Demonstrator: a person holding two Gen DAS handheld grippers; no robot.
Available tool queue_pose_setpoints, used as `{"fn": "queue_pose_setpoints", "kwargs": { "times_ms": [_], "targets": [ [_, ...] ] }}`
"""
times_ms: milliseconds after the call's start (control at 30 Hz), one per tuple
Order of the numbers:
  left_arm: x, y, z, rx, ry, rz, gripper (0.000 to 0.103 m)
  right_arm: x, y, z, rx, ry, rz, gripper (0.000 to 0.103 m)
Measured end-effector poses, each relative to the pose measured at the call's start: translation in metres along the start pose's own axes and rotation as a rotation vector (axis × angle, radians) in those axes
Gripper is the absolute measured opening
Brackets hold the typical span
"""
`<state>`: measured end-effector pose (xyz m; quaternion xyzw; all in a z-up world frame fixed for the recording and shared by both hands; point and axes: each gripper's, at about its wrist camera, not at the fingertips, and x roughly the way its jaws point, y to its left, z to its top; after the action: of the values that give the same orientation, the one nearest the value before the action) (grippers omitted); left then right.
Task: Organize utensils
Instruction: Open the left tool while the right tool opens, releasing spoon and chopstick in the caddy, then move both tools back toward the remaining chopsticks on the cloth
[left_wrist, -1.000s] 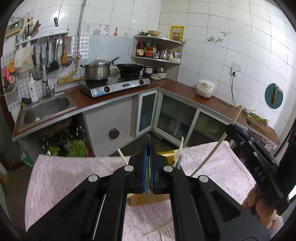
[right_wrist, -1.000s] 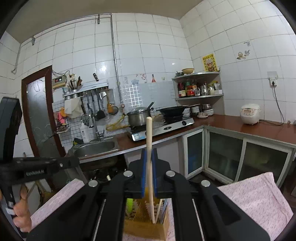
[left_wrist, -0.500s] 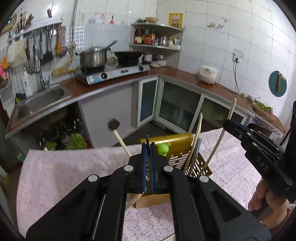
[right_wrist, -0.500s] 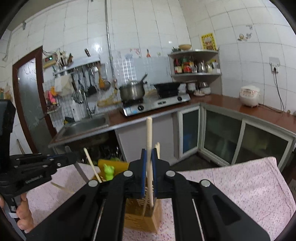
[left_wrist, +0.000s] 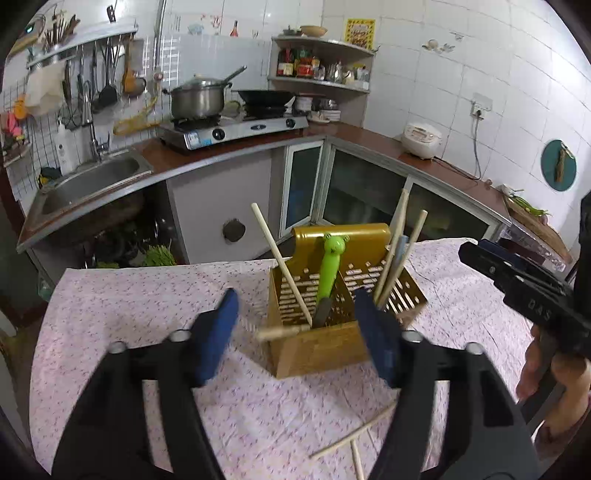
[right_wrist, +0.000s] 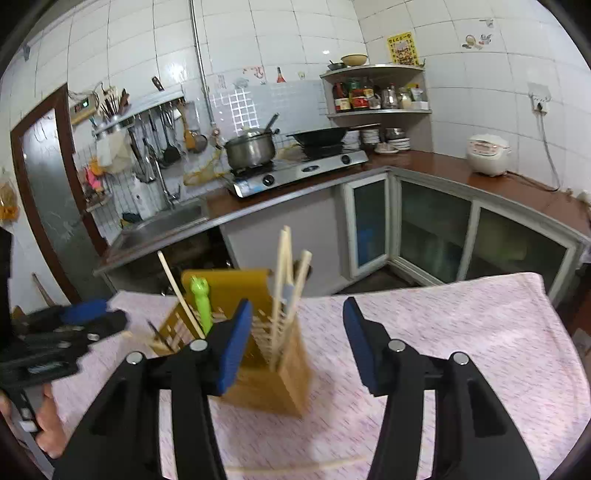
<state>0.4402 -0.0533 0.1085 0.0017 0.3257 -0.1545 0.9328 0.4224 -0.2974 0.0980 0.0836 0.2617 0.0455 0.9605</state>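
Observation:
A wooden utensil holder (left_wrist: 317, 347) with a yellow slotted back stands on the pink tablecloth (left_wrist: 147, 295); it also shows in the right wrist view (right_wrist: 266, 380). It holds a green-handled knife (left_wrist: 330, 266), a single chopstick (left_wrist: 282, 267) on its left and several chopsticks (left_wrist: 397, 251) on its right. My left gripper (left_wrist: 295, 332) is open and empty, just in front of the holder. My right gripper (right_wrist: 295, 339) is open and empty, above the holder's right side. The right gripper also shows at the right edge of the left wrist view (left_wrist: 517, 280).
Two loose chopsticks (left_wrist: 354, 435) lie on the cloth near the front; one shows in the right wrist view (right_wrist: 295, 466). Behind the table are a counter with a sink (left_wrist: 88, 181), a stove with a pot (left_wrist: 199, 99), and a rice cooker (left_wrist: 421, 140).
Both grippers have opened and let go: the green-handled knife and the chopstick now stand in the holder. Both views have tilted down toward the table.

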Motion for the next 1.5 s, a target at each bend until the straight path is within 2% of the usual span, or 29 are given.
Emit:
{"fn": "queue_pose_setpoints", "kwargs": {
  "times_ms": [67,233,400,633,800,1067,1500],
  "targets": [
    [-0.012,0.000,-0.013,0.010,0.008,0.009,0.080,-0.007,-0.007,-0.009,-0.003,0.031,-0.014,0.056],
    [-0.025,0.008,-0.048,-0.010,0.062,-0.015,0.093,-0.026,-0.026,-0.052,-0.024,0.107,-0.130,0.068],
    [-0.026,0.018,-0.089,-0.048,0.135,-0.012,0.098,-0.035,-0.043,-0.104,0.042,0.214,-0.171,0.070],
    [-0.018,0.038,-0.142,-0.062,0.201,0.028,0.098,-0.035,-0.041,-0.162,0.053,0.310,-0.253,0.073],
    [-0.015,0.068,-0.170,-0.082,0.226,0.059,0.098,-0.031,-0.018,-0.176,0.046,0.333,-0.227,0.074],
    [-0.023,0.107,-0.185,-0.114,0.216,0.094,0.098,-0.025,0.021,-0.181,0.056,0.336,-0.213,0.074],
    [-0.019,0.127,-0.191,-0.110,0.204,0.150,0.098,0.001,0.086,-0.188,-0.005,0.401,-0.149,0.072]
  ]
}}
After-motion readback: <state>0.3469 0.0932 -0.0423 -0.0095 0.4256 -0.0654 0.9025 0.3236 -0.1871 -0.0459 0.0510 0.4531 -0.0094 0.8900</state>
